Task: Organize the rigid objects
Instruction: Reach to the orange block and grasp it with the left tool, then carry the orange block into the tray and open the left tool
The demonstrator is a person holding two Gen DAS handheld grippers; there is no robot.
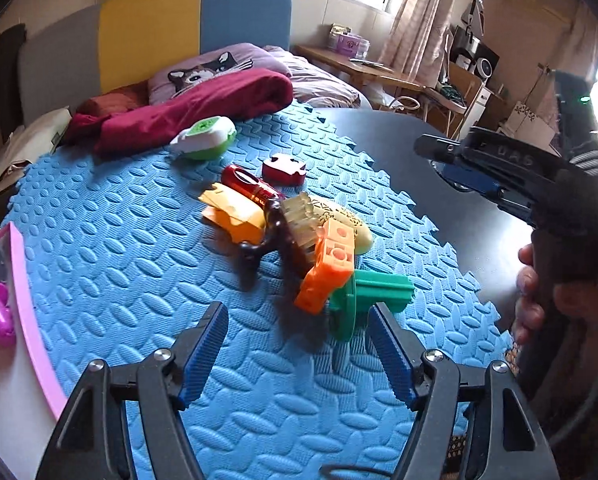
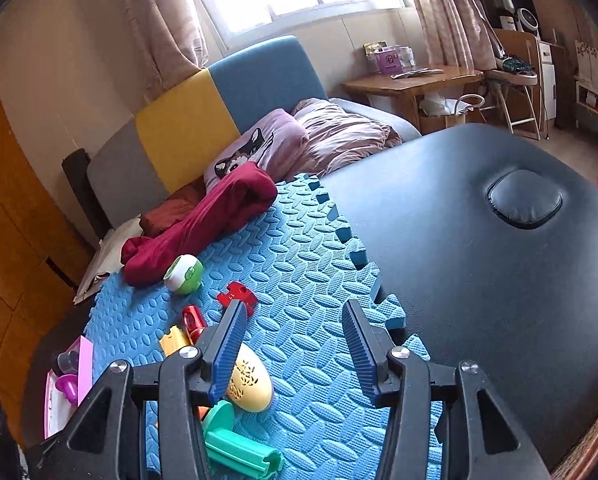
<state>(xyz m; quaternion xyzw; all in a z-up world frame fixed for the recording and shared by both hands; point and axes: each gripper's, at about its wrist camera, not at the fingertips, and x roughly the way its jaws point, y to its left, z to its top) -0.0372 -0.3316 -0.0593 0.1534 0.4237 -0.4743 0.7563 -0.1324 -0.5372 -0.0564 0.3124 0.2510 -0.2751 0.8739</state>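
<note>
Here, my left gripper (image 1: 297,354) hovers low, spread wide, and my right gripper (image 2: 293,350) is spread too, both empty.
The glossy hard-plastic toy pile (image 1: 299,236) lies on the embossed blue foam mat (image 1: 119,260), the ribbed green plastic spool (image 1: 363,296) nearest my left fingers.

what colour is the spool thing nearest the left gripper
Green; the spool shows best in the left wrist view, just ahead of the open left gripper.

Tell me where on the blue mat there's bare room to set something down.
The blue foam mat is bare between the pink-edged box and the toy pile. A second bare strip runs between the cream oval case and the black padded table. It is crowded around the orange block and green spool.
</note>
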